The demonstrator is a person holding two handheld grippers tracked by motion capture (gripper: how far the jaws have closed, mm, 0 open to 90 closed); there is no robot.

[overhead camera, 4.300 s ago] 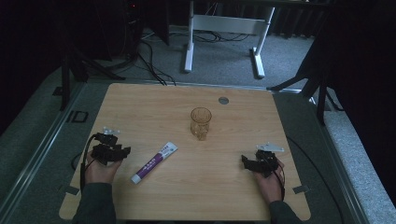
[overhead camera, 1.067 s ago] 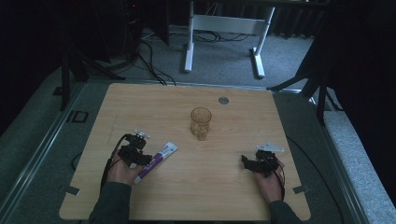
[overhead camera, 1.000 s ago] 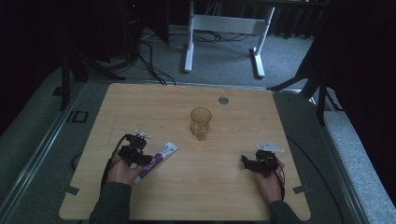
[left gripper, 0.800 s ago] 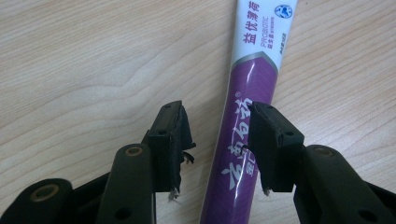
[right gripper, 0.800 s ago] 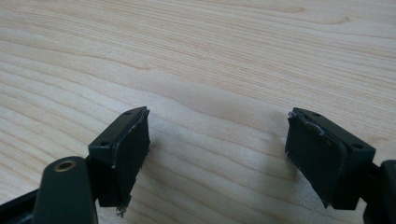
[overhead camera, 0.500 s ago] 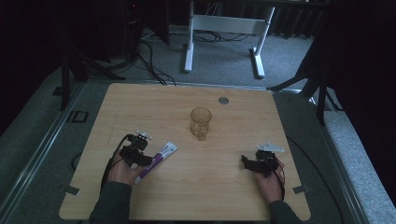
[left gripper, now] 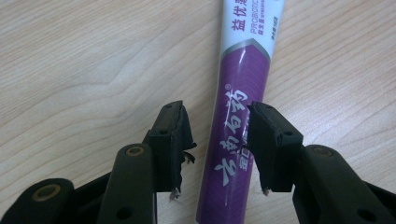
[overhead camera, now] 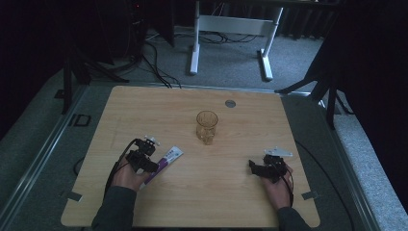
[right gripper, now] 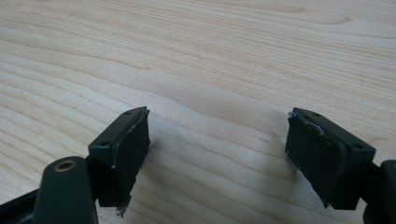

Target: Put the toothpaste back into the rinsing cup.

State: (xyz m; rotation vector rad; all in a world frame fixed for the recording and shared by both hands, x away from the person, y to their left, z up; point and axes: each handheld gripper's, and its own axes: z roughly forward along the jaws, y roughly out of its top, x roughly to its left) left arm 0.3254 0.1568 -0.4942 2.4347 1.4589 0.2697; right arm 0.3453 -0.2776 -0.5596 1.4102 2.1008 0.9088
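A purple and white toothpaste tube (overhead camera: 168, 157) lies flat on the wooden table (overhead camera: 240, 202), left of centre. My left gripper (overhead camera: 150, 164) is at the tube's near end. In the left gripper view the tube (left gripper: 247, 56) runs between the two black jaws of my left gripper (left gripper: 219, 116). They have just been closing, and a gap still shows beside the left pad (left gripper: 180, 135). At the table's right side my right gripper (overhead camera: 255, 167) rests low and stands open (right gripper: 215, 140), with bare wood between its jaws.
A clear amber drinking glass (overhead camera: 207, 126) stands upright at the table's middle, beyond the tube. A small round grommet (overhead camera: 230, 103) sits near the far edge. Cables trail from both grippers. A white desk frame (overhead camera: 231, 29) stands on the floor behind the table.
Since the earliest frame my left hand has moved right from the table's left side to the tube. Over the last second it stays there. The right hand has not moved.
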